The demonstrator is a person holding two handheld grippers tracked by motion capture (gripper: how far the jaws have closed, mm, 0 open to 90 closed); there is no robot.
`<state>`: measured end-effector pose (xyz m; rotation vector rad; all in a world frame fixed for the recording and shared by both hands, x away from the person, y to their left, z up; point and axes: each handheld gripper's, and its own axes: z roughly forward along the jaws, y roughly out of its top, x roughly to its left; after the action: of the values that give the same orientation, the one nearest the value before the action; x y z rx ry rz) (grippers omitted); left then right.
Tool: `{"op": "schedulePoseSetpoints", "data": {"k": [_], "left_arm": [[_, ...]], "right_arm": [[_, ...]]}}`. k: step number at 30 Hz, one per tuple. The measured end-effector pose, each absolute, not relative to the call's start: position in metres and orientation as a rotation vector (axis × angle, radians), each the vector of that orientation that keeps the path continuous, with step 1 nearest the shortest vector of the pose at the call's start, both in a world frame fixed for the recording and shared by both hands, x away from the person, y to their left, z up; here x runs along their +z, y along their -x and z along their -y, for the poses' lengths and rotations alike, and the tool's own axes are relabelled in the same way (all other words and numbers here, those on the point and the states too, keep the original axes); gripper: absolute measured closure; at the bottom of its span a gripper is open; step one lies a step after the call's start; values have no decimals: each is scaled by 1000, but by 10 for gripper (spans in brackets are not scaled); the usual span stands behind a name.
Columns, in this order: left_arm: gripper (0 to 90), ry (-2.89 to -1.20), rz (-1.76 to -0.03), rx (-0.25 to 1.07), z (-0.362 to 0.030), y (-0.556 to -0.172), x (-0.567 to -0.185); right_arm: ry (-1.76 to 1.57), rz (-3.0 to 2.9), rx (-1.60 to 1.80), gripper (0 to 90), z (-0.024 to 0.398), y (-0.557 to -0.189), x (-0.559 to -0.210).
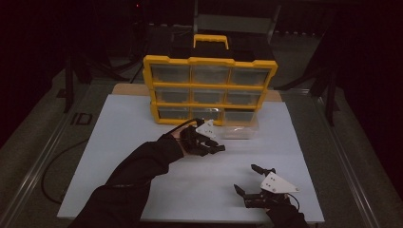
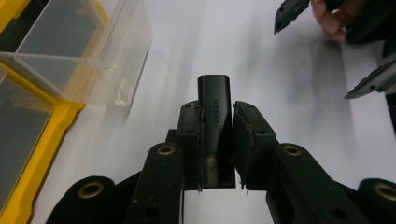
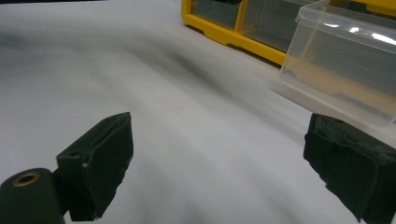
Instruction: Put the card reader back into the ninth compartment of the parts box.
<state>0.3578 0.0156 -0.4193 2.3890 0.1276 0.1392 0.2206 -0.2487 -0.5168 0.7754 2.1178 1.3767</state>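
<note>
Between the jaws of the left gripper [image 2: 217, 135], low in the frame's centre, a black adapter [image 2: 214, 119] is clamped, its tip jutting beyond them over the white worktop [image 2: 196, 42]. Upper left lies a clear drawer [image 2: 93, 51]. Lower right in the high view, the right gripper [image 1: 252, 180] stands wide apart, holding nothing.

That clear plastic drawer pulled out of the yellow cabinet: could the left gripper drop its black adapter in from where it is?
Probably yes. The left gripper, shut on the black adapter, is right beside the clear drawer, whose top looks open, with nothing between them.
</note>
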Motion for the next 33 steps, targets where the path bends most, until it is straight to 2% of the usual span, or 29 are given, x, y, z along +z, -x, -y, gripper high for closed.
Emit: {"op": "schedulePoseSetpoints", "data": {"k": [33], "left_arm": [[744,-2312,-202,167,7,-389,-380]], "right_arm": [[-768,-2121,1370,86,248,-221,-517]]}}
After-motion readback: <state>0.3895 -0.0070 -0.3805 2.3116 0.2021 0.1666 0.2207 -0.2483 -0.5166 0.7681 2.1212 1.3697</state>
